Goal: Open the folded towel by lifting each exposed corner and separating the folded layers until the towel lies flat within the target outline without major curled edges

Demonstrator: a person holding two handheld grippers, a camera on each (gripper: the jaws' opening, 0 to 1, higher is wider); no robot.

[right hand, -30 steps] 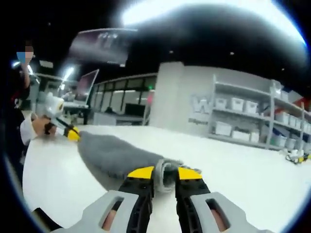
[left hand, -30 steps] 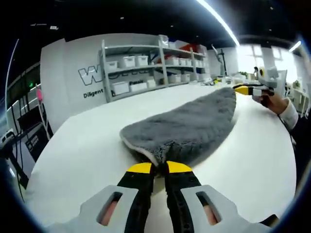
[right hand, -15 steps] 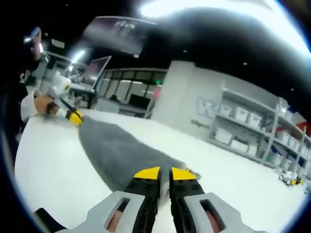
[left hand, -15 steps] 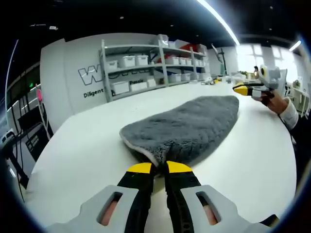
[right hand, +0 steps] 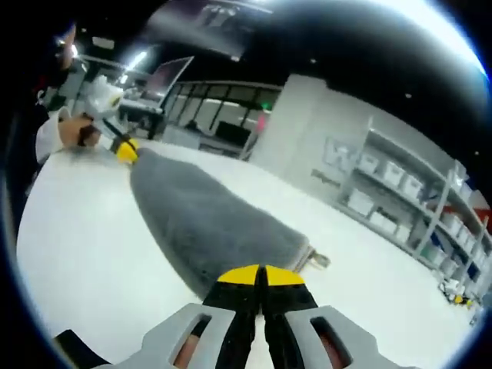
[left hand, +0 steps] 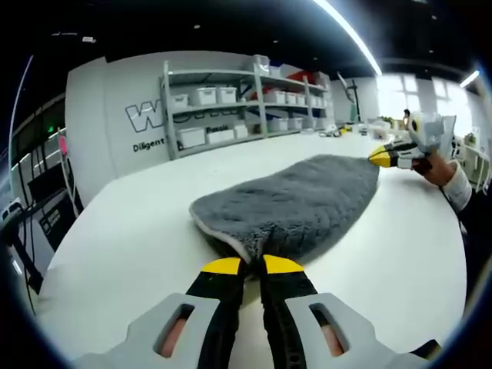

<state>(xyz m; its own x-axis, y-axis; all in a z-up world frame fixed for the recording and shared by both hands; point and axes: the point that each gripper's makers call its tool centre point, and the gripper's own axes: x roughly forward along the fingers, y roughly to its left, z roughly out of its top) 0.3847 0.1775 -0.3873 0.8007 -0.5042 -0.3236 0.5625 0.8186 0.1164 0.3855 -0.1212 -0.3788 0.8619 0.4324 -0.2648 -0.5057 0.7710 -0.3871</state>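
Note:
A grey fluffy towel (left hand: 300, 200) lies stretched out lengthwise on the white table (left hand: 131, 231), still folded into a long narrow shape. My left gripper (left hand: 252, 267) is shut on its near corner, where a pale edge shows. At the towel's far end my right gripper (left hand: 382, 157) pinches the tip, held by a hand (left hand: 438, 165). In the right gripper view the towel (right hand: 207, 223) runs away from my right gripper (right hand: 260, 275), whose jaws are shut on the near edge. The left gripper (right hand: 125, 149) grips the far tip. A small tag (right hand: 317, 261) sticks out beside the jaws.
Bare white table (right hand: 69, 231) surrounds the towel on all sides. Grey shelves with white bins (left hand: 238, 100) stand beyond the table's far edge, and the shelves (right hand: 400, 192) also show at the right of the right gripper view. Desks and monitors stand behind the left gripper.
My right gripper's jaws, open around the towel's edge a second ago, have closed on it. That camera has dropped and tilted. The left gripper holds as before.

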